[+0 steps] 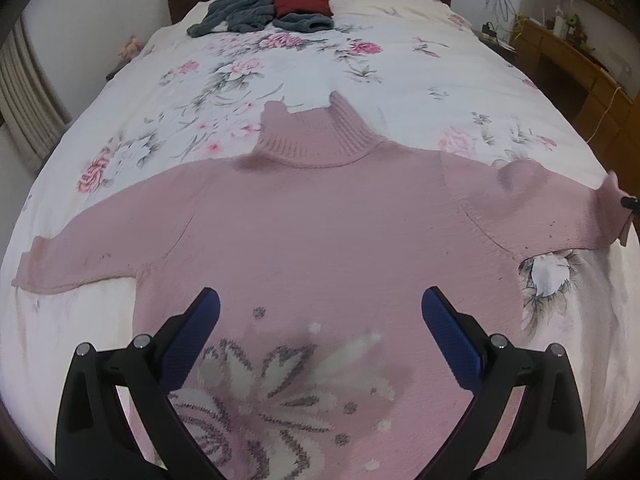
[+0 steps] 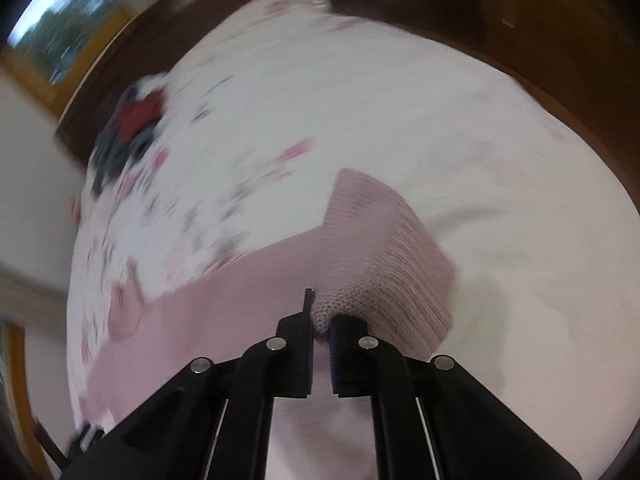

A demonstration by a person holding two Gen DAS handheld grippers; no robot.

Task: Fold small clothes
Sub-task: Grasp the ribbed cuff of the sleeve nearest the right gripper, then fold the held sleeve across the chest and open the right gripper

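1. A pink sweater (image 1: 320, 216) lies spread flat on the flowered bed (image 1: 400, 60), filling the centre of the left view.
2. The left gripper (image 1: 320, 312) hovers over its lower part, fingers wide apart.
3. The right gripper (image 2: 320, 320) is clamped on the sweater's cuff (image 2: 384, 256), at centre frame.

Left gripper (image 1: 320, 308) hovers wide apart over pink sweater (image 1: 320, 224) on bed (image 1: 400, 60).

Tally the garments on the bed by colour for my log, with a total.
Pink: 1, the turtleneck sweater, spread flat with one cuff pinched in the right tongs
Grey-teal: 1, a crumpled fleece garment near the headboard
Dark red: 1, a folded piece lying on the grey-teal one
Total: 3
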